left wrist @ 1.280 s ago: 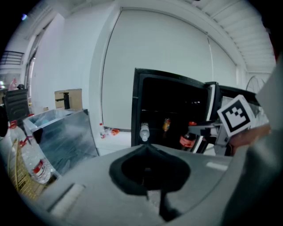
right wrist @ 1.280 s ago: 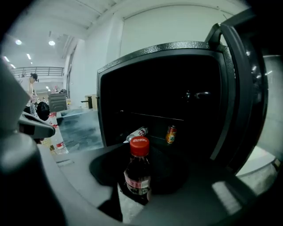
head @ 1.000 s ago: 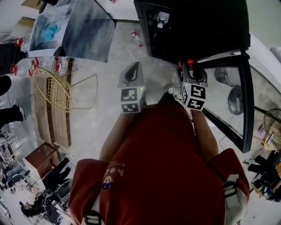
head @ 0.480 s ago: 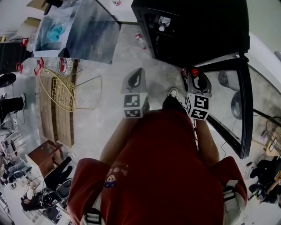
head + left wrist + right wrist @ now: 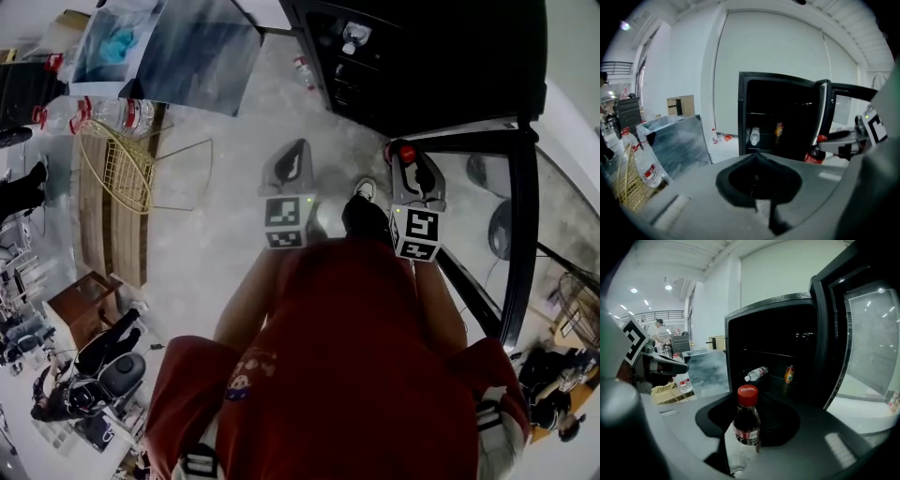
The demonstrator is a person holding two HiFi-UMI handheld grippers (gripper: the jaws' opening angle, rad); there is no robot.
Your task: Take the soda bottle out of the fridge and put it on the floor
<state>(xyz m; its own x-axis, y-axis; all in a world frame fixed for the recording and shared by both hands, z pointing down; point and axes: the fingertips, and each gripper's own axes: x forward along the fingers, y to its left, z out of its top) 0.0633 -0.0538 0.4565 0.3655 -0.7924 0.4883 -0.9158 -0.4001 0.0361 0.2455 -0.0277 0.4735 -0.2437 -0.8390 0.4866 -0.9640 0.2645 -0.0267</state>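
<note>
The soda bottle (image 5: 746,423), dark with a red cap, stands upright between the jaws of my right gripper (image 5: 761,401), which is shut on it. In the head view the red cap (image 5: 407,153) shows at the tip of the right gripper (image 5: 405,145), just outside the open black fridge (image 5: 422,56). My left gripper (image 5: 300,143) hangs beside it over the floor, its jaw tips together with nothing between them. The left gripper view shows those meeting tips (image 5: 757,155) and, at the right, the bottle (image 5: 815,155) in the other gripper.
Inside the fridge lie a clear water bottle (image 5: 756,373) and an orange can (image 5: 789,374). The glass fridge door (image 5: 511,187) stands open on the right. A yellow wire basket (image 5: 117,173), large water bottles (image 5: 103,112), a grey panel (image 5: 169,47) and a small bottle (image 5: 305,70) are on the floor at left.
Both grippers have sunk a little and moved slightly relative to the fridge front. The bottle stays in the right jaws; the left jaws stay together.
</note>
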